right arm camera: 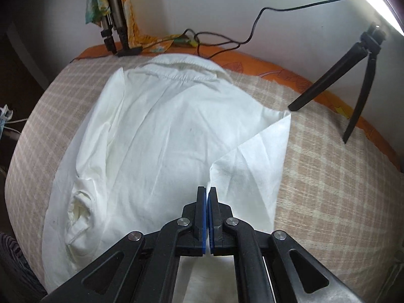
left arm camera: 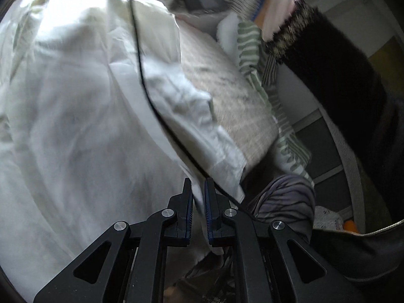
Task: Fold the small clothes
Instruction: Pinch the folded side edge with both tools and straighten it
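The bed has a checked blanket, and a white shirt lies flat in the middle of it, collar at 12 o'clock. Only one fold has begun: a flap at 4 o'clock is lifted over. The rest looks unfolded. The right gripper is pinched tight on that flap. The left gripper is clamped on the shirt's edge too, down at 6 o'clock.

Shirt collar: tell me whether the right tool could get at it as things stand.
Probably not right away. The right tool is shut on a folded flap of the white shirt; the collar lies uncovered at the far end, so it would need to let go first.
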Demonstrator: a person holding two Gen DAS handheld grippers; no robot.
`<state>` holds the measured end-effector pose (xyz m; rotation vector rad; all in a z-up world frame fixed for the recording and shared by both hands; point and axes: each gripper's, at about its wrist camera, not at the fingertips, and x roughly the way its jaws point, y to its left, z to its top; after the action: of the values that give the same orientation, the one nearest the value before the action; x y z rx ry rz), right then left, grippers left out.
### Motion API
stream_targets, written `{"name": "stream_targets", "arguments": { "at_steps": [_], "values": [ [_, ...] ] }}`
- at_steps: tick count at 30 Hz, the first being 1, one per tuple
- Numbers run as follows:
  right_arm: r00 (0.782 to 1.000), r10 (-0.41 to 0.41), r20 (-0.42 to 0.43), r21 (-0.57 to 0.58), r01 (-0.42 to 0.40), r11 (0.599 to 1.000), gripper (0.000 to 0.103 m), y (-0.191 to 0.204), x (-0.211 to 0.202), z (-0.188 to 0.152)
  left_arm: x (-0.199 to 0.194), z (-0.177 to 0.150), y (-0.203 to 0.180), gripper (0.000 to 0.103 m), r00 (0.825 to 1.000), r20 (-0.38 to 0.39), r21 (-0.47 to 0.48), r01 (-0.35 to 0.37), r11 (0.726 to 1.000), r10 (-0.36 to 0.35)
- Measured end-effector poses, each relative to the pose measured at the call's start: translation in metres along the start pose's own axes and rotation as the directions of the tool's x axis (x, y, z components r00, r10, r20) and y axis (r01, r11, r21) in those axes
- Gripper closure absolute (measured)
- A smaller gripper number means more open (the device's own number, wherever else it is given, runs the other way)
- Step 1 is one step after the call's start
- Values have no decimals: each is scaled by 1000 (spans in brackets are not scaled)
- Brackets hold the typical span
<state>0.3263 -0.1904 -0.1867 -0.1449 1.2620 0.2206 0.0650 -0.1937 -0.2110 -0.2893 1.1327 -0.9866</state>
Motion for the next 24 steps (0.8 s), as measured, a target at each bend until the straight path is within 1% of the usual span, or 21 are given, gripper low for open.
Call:
{"name": "stream_targets", "arguments": {
  "at_steps": [2, 3, 4, 5, 6, 7, 8, 10, 11, 12, 14, 15, 17, 20, 22, 24],
  "values": [
    [1000, -15, -22, -14, 14, 1000, 102, 4, 12, -5, 7, -2, -1, 96, 1000, -24, 0, -6, 1000, 6],
    [999, -17, -32, -1, 17, 1000, 99, 2, 14, -7, 6, -3, -1, 96, 1000, -27, 3, -6, 1000, 7],
    [999, -1, -33, 21, 2, 1000, 93, -2, 11, -9, 4, -4, -1, 96, 1000, -28, 7, -4, 1000, 5],
    [1000, 22, -16, 41, -21, 999, 81, -7, 4, -11, 2, -3, -1, 96, 1000, -31, 10, -1, 1000, 1],
    [999, 38, 10, 58, -38, 998, 76, -12, -8, -13, 0, -3, 0, 96, 999, -32, 11, 2, 1000, -2],
    [998, 45, 37, 78, -48, 996, 75, -18, -22, -17, -5, -2, 4, 96, 999, -34, 11, 5, 1000, -5],
    [996, 58, 67, 99, -65, 993, 72, -26, -38, -24, -6, -1, 4, 96, 999, -35, 8, 9, 1000, -9],
    [990, 87, 114, 149, -104, 983, 71, -42, -66, -44, -7, -1, 1, 95, 1000, -29, 6, 11, 1000, -10],
    [988, 89, 128, 171, -111, 979, 71, -50, -78, -57, -9, -1, 1, 95, 1000, -24, 1, 8, 1000, -8],
    [987, 86, 135, 191, -112, 975, 71, -56, -88, -70, -10, -1, 2, 94, 1000, -24, -5, 5, 1000, -5],
    [986, 96, 140, 224, -126, 966, 70, -66, -104, -103, -9, -2, 6, 87, 1000, -26, -17, 2, 1000, -2],
    [986, 91, 138, 239, -123, 963, 69, -70, -109, -122, -9, -2, 7, 87, 1000, -26, -24, 2, 1000, -3],
    [987, 103, 122, 261, -132, 956, 69, -73, -111, -153, -8, -3, 10, 87, 1000, -30, -38, 7, 999, -8],
    [989, 125, 82, 291, -143, 946, 69, -73, -101, -194, -6, -1, 12, 87, 999, -29, -51, 18, 999, -20],
    [986, 159, 59, 318, -169, 933, 72, -68, -95, -218, -5, -1, 14, 87, 999, -28, -65, 26, 998, -27],
    [980, 192, 57, 334, -200, 921, 74, -60, -94, -238, -5, 0, 15, 87, 999, -23, -71, 23, 997, -25]
  ]
}}
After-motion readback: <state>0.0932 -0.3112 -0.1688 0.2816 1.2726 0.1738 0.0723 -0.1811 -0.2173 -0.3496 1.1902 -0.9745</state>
